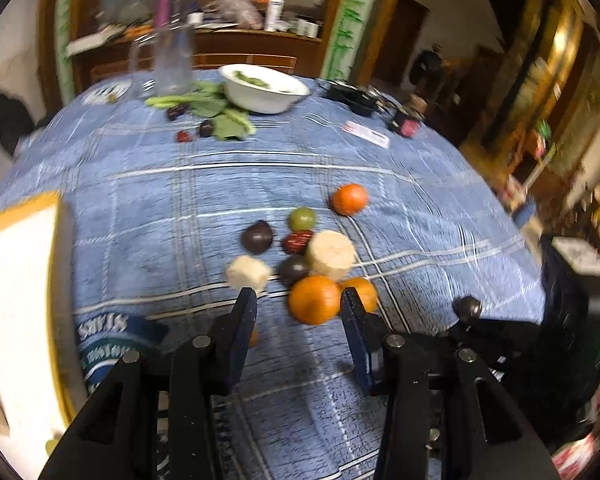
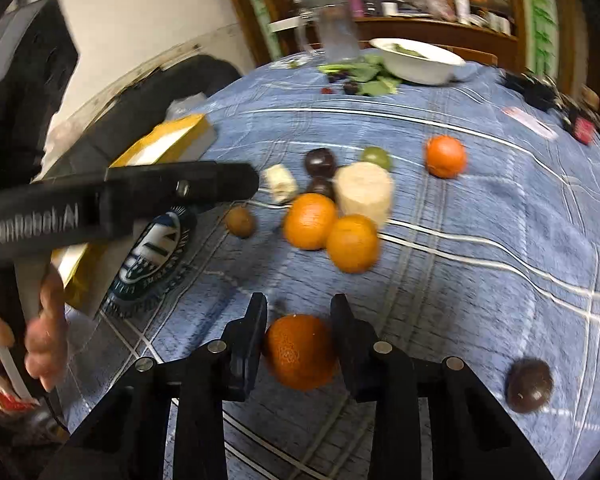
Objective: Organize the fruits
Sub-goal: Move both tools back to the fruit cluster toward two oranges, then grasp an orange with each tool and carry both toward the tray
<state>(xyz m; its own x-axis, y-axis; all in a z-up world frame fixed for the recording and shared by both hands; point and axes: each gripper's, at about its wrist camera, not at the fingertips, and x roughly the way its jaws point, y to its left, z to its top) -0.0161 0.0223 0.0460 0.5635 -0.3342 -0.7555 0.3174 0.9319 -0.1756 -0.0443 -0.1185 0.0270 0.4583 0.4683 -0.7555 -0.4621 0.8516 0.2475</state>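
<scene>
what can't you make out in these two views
- Right wrist view: whether the right gripper presses the orange; its fingers hide the sides.
- Both views: white bowl contents, too far and blurred.
- Left wrist view: white-and-yellow box, cut off by the left edge.

The tablecloth (image 2: 480, 208) is woven blue cloth, matt, with pale checks. The orange (image 2: 300, 354) between matt black plastic fingers (image 2: 246, 354) has dimpled, faintly glossy peel. The white bowl (image 1: 260, 90) looks smooth and glossy.
</scene>
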